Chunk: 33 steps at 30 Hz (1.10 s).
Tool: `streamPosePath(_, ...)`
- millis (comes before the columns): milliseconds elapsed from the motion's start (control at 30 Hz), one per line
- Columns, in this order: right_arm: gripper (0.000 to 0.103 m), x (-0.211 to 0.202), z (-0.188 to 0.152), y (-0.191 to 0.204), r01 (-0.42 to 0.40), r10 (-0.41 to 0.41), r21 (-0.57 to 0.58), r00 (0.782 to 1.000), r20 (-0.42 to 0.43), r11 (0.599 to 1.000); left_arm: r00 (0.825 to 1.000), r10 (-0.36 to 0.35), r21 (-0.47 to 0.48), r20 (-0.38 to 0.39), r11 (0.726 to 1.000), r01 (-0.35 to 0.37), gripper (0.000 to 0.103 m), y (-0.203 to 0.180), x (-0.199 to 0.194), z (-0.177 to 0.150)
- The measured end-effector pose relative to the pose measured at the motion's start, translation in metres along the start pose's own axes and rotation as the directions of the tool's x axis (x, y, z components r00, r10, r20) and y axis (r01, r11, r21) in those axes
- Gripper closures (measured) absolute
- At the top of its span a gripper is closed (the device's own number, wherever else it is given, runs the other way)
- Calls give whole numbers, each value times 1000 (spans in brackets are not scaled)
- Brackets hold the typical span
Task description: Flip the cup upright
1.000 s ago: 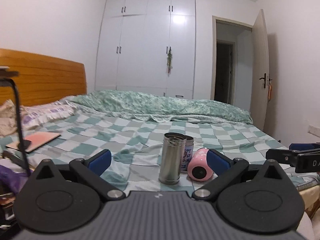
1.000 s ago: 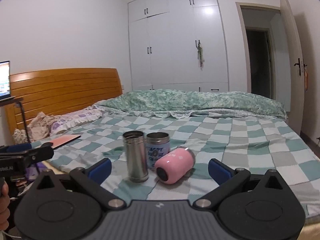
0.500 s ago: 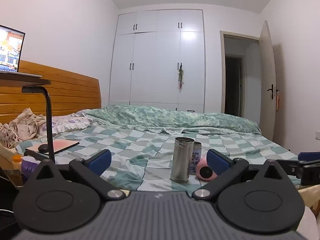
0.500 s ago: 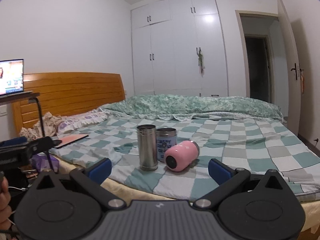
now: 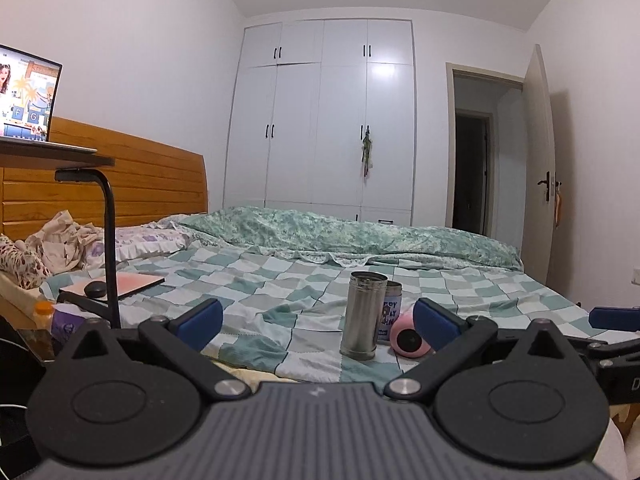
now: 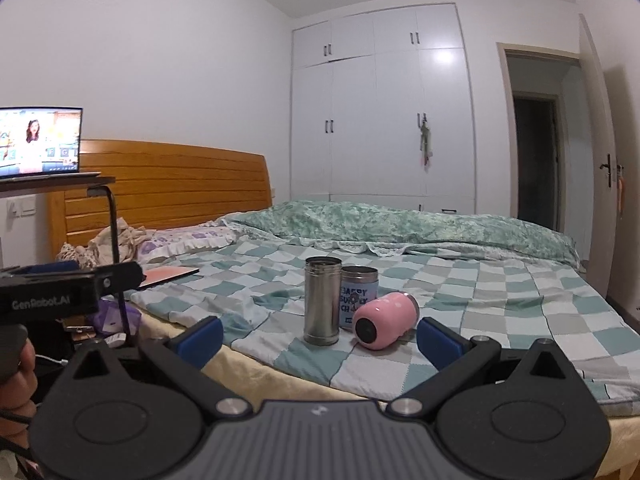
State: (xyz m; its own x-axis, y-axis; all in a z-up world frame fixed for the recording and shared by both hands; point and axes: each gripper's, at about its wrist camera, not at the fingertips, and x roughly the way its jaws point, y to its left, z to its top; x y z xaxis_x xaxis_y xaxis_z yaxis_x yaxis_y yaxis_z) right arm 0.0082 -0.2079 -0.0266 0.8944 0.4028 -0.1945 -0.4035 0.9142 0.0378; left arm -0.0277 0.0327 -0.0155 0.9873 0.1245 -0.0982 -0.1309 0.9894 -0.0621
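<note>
A pink cup (image 6: 385,320) lies on its side on the checked bedspread, its round end toward me; it also shows in the left wrist view (image 5: 409,337). Next to it stand a tall steel cup (image 6: 322,300) (image 5: 362,321) and a blue printed cup (image 6: 358,296) (image 5: 390,309), both upright. My left gripper (image 5: 318,322) is open and empty, well back from the cups. My right gripper (image 6: 320,336) is open and empty, off the bed's near edge, with the cups between its fingers in view.
A laptop (image 6: 39,143) sits on a black stand (image 5: 106,216) left of the bed. A pink notebook (image 5: 132,281) lies on the bed at left. A crumpled green quilt (image 6: 400,224), wardrobe and open door lie beyond.
Both grippers have drawn back and lowered away from the bed; the cups look smaller and the laptop has come into view. The cups have not moved.
</note>
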Motion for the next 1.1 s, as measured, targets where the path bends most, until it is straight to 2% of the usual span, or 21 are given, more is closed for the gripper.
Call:
streamPosePath(500, 0, 0, -5, -6, 26, -25, 26, 1000, -13, 999, 999, -40, 24, 0, 999, 40, 0, -3, -1, -3)
streamPosePath(1100, 0, 5, -5, -2, 14, -14, 7, 1000, -23, 1000, 999, -43, 34, -4, 998, 43, 0, -5, 0, -4)
